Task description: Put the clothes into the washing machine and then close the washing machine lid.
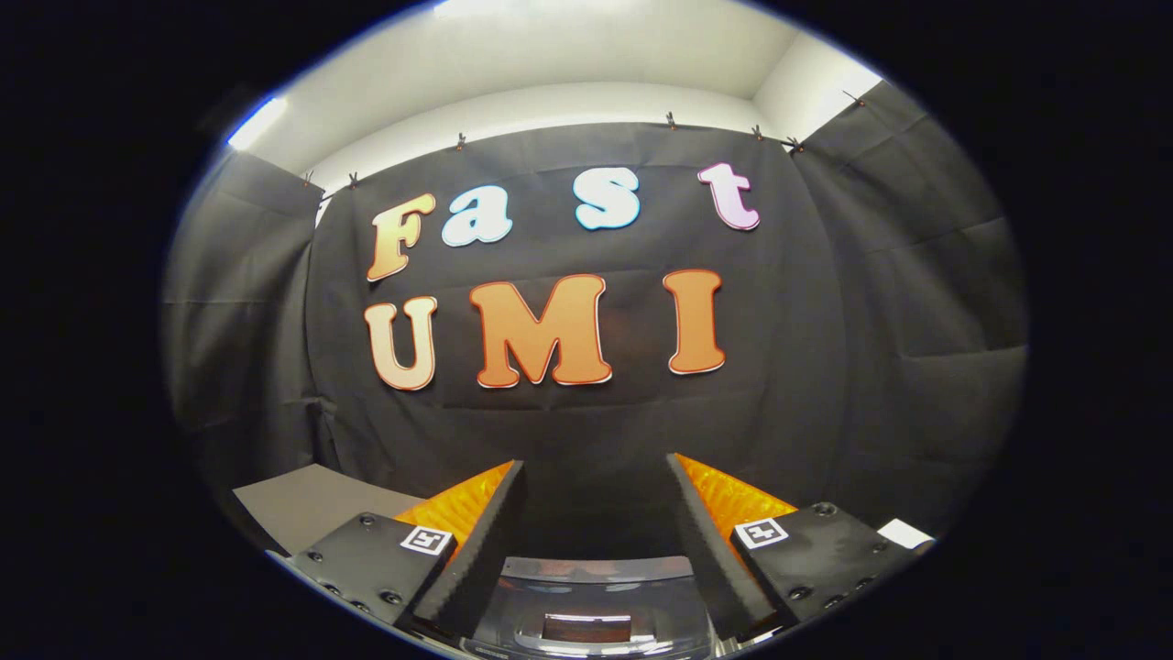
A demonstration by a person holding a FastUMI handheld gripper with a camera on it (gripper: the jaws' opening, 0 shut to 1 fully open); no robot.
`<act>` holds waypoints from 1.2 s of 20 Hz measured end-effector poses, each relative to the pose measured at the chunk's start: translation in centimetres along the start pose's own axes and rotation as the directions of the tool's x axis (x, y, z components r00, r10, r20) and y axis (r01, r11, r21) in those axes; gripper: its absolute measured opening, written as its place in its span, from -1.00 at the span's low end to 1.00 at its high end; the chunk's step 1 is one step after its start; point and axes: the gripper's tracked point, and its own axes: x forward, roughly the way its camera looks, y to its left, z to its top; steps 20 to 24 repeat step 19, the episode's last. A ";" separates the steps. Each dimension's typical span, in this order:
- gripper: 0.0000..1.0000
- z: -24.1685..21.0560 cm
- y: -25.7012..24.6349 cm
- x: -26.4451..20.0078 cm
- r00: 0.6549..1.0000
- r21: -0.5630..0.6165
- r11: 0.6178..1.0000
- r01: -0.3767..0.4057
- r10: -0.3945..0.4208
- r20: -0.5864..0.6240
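Not much progress can be read off here tbh. The tool (596, 477) is held up level, pointed at the black cloth wall (825, 367), and its two fingers are spread wide apart with nothing gripped between them. No clothes are caught in it, so the loading step looks either not started or already dealt with, which can't be settled from this angle.

The one task thing that can be made out is the glossy dark curved-edged top of the washing machine (591, 600), probably its lid, though whether it's shut or propped open can't be told. It's sat low down, right under and between the bases of the fingers, close beneath the tool. Taking that top as the landmark: a grey flat tabletop (302, 500) is seen off to its left, a bit further back, and a small white card-like piece (903, 532) is off to its right
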 end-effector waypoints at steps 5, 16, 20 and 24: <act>0.93 2.3 -1.4 -1.8 1.000 -0.011 1.000 0.013 -0.012 0.028; 0.93 3.2 -2.5 -3.1 0.998 0.026 1.000 0.013 -0.015 0.055; 0.93 3.3 -2.3 -2.7 0.998 0.037 0.999 0.004 -0.007 0.062; 0.93 3.3 -2.3 -2.7 0.998 0.037 0.999 0.004 -0.007 0.062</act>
